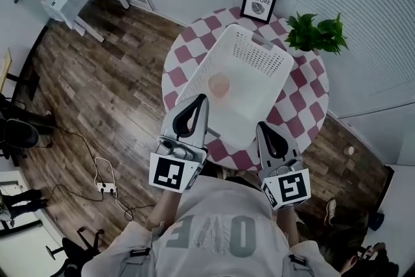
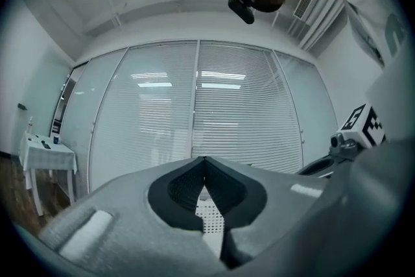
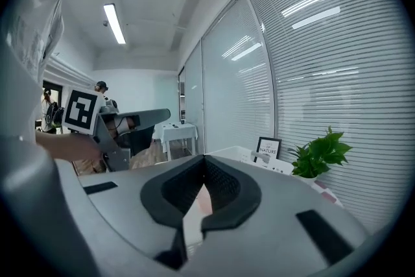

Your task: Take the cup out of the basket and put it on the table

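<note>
Pink cup (image 1: 219,84) down inside the white perforated basket (image 1: 259,48), on its floor toward the left wall, untouched. Basket resting on a round table (image 1: 185,52) under a pink-and-white checked cloth. Left gripper (image 1: 201,98) just by the basket's near-left rim, jaws clenched tip to tip, nothing between them. Right gripper (image 1: 260,126) by the near-right corner, likewise clenched and empty. Both apart from the cup. Beyond the basket, a framed print (image 1: 259,1) and a green potted plant (image 1: 316,32) at the table's far edge. Wood floor (image 1: 110,87) all around.
</note>
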